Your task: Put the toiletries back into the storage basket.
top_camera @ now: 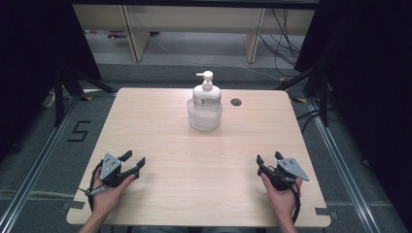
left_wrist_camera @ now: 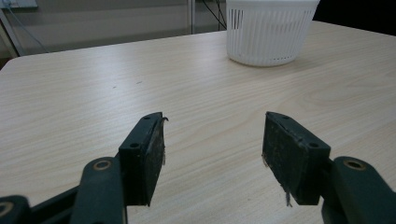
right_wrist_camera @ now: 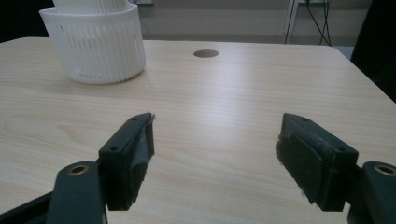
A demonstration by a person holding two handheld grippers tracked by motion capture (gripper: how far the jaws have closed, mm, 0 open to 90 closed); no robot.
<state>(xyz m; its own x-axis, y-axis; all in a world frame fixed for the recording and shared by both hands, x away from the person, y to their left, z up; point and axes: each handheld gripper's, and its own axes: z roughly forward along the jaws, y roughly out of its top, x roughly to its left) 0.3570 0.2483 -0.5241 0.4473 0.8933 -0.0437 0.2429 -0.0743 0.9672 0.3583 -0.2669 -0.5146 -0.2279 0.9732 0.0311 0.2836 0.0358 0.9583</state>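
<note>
A light wooden table (top_camera: 160, 145) with rounded corners and a round cable hole (top_camera: 236, 102) stands on grey carpet (top_camera: 39, 145). A black "5" (top_camera: 78, 131) is taped on the floor to its left. Metal rails (top_camera: 342, 165) run along both sides. Black curtains (top_camera: 374, 73) flank the scene; beige furniture legs (top_camera: 133, 31) and loose cables (top_camera: 284, 39) lie beyond.

Even overhead light, bright on table (top_camera: 194, 160); surroundings dark beyond its edges. Soft glare patch on wood right of basket (right_wrist_camera: 95, 44) in right gripper view. Faint shadow under basket. Pics low-res, slightly soft; bg behind basket blurry.
</note>
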